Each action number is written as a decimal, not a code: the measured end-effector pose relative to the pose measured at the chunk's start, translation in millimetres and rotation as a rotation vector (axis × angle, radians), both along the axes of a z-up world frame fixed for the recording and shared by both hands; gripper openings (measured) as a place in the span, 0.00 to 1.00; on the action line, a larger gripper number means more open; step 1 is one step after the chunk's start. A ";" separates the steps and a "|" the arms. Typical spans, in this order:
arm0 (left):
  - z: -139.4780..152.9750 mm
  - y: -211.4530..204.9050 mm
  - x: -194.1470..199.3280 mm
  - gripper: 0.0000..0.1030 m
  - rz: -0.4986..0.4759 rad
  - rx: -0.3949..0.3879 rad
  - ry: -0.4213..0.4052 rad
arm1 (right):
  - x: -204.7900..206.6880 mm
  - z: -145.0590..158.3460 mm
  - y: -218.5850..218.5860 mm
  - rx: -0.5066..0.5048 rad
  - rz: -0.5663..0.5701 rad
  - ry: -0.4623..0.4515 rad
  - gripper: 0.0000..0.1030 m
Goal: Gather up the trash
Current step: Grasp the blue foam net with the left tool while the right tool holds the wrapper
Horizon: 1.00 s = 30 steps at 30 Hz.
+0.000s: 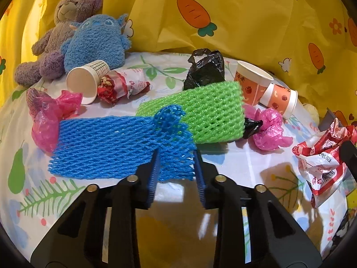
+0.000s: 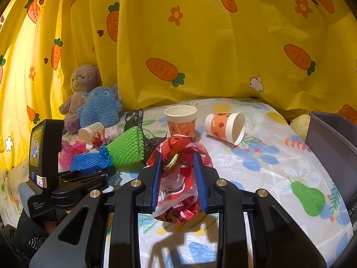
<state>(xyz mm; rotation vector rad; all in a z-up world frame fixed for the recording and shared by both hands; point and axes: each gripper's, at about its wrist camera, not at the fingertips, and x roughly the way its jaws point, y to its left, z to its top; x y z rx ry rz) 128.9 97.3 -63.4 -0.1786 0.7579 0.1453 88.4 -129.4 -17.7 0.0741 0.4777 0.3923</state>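
Observation:
My left gripper [image 1: 177, 156] is shut on the right end of a blue foam net [image 1: 111, 147] lying on the table; it also shows in the right wrist view [image 2: 89, 159]. A green foam net [image 1: 200, 111] lies just behind it. My right gripper [image 2: 177, 158] is shut on a crumpled red and white wrapper [image 2: 180, 178], held above the table; the wrapper shows at the right in the left wrist view [image 1: 323, 156]. Two orange paper cups [image 2: 180, 120] [image 2: 225, 127], one upright and one on its side, stand behind it.
A white cup [image 1: 87, 80], another red wrapper [image 1: 120, 84], pink plastic bags [image 1: 49, 116] [image 1: 267, 129] and a black bag [image 1: 205, 67] lie on the floral tablecloth [image 1: 245, 165]. Plush toys [image 1: 96, 42] sit at the back left. A grey bin [image 2: 332, 143] stands at right.

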 end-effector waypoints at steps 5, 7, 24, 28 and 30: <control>2.4 5.8 -9.1 0.03 0.000 -0.018 -0.021 | -3.3 0.6 -0.3 0.005 0.005 -0.002 0.28; 6.2 7.9 -15.5 0.03 0.005 -0.030 -0.043 | -5.3 1.4 -0.6 0.003 0.006 -0.007 0.28; 87.8 -27.6 -76.6 0.03 -0.074 -0.018 -0.312 | -24.1 11.0 -10.5 0.013 0.004 -0.046 0.28; 98.6 -42.5 -80.9 0.03 -0.118 -0.030 -0.337 | -28.0 12.8 -16.0 0.012 -0.001 -0.056 0.28; 100.6 -50.1 -80.5 0.03 -0.134 -0.031 -0.341 | -30.1 13.7 -19.2 0.011 -0.005 -0.059 0.28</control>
